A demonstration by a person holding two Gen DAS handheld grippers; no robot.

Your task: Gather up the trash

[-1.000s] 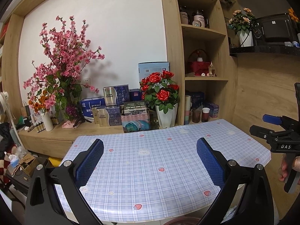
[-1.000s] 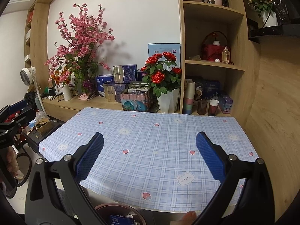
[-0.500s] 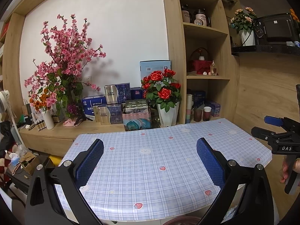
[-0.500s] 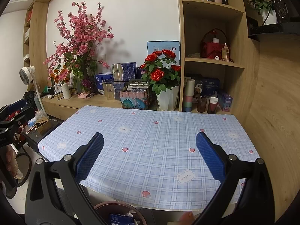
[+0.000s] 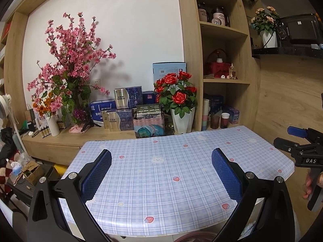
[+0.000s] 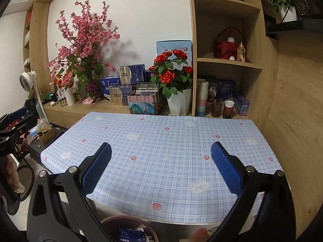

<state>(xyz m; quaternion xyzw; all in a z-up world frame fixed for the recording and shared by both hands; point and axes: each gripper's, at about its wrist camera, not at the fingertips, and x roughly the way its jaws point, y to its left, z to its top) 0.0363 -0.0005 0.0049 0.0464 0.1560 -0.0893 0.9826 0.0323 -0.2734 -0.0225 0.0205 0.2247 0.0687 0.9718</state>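
Both hand-held grippers, left [image 5: 161,173] and right [image 6: 161,171], gape wide and empty above a bare counter [image 6: 171,141]; trash sits binned [image 6: 129,230] below, so collecting looks finished.

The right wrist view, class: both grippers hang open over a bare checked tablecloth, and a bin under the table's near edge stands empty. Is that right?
Not quite. The bin is not empty: the right wrist view shows a blue carton and other scraps inside. The rest holds: the left gripper and right gripper are open over the bare tablecloth.
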